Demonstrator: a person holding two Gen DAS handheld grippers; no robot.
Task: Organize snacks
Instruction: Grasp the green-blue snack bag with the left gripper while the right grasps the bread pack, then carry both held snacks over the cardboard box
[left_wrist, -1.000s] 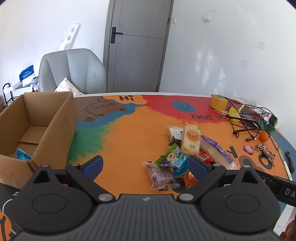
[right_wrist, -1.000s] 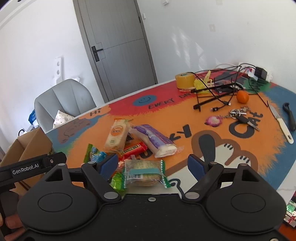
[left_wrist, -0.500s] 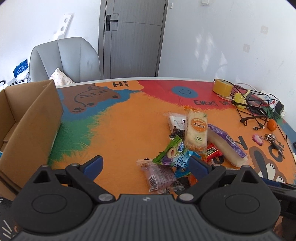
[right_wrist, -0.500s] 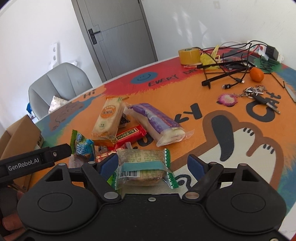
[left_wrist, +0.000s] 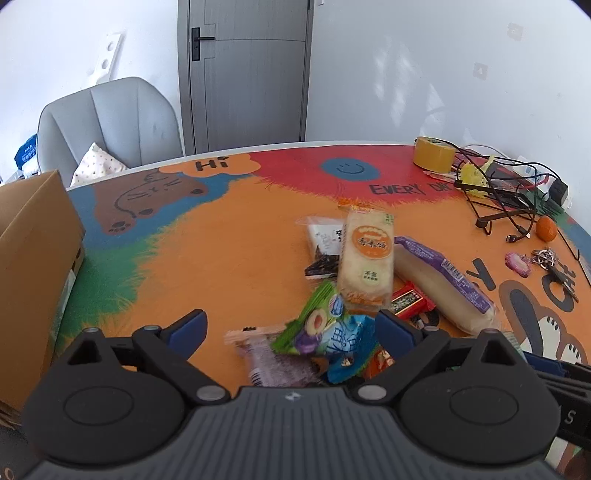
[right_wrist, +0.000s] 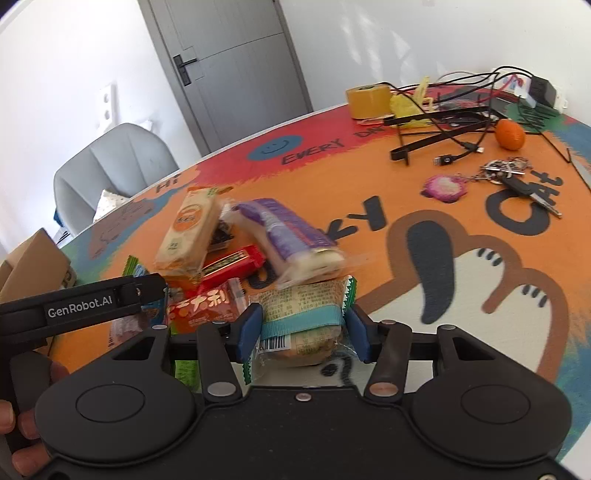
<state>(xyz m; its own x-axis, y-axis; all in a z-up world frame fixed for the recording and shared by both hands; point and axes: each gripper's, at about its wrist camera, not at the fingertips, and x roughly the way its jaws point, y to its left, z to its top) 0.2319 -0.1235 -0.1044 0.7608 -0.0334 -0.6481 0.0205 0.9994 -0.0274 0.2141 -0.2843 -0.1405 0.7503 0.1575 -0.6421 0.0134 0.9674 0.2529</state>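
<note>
A pile of snack packets lies on the colourful table mat. My right gripper (right_wrist: 302, 334) is shut on a green-edged cake packet with a teal band (right_wrist: 301, 314) at the near side of the pile. My left gripper (left_wrist: 291, 332) is open and empty, with a green and purple plum packet (left_wrist: 317, 325), a blue packet (left_wrist: 345, 341) and a purple packet (left_wrist: 273, 363) between its fingers. Beyond them lie a rice cracker pack (left_wrist: 367, 254), a long purple-wrapped roll (left_wrist: 443, 286) and a red bar (left_wrist: 410, 302). A cardboard box (left_wrist: 33, 266) stands at the left.
At the far right of the table are a tape roll (left_wrist: 433, 154), a black wire stand with cables (left_wrist: 506, 199), an orange (left_wrist: 546, 228) and keys (left_wrist: 546, 258). A grey chair (left_wrist: 110, 122) stands behind the table. The left gripper's arm (right_wrist: 81, 302) shows in the right wrist view.
My right gripper has moved forward and closed on the cake packet. My left gripper has swung right from the box, closer over the snack pile, and stays open.
</note>
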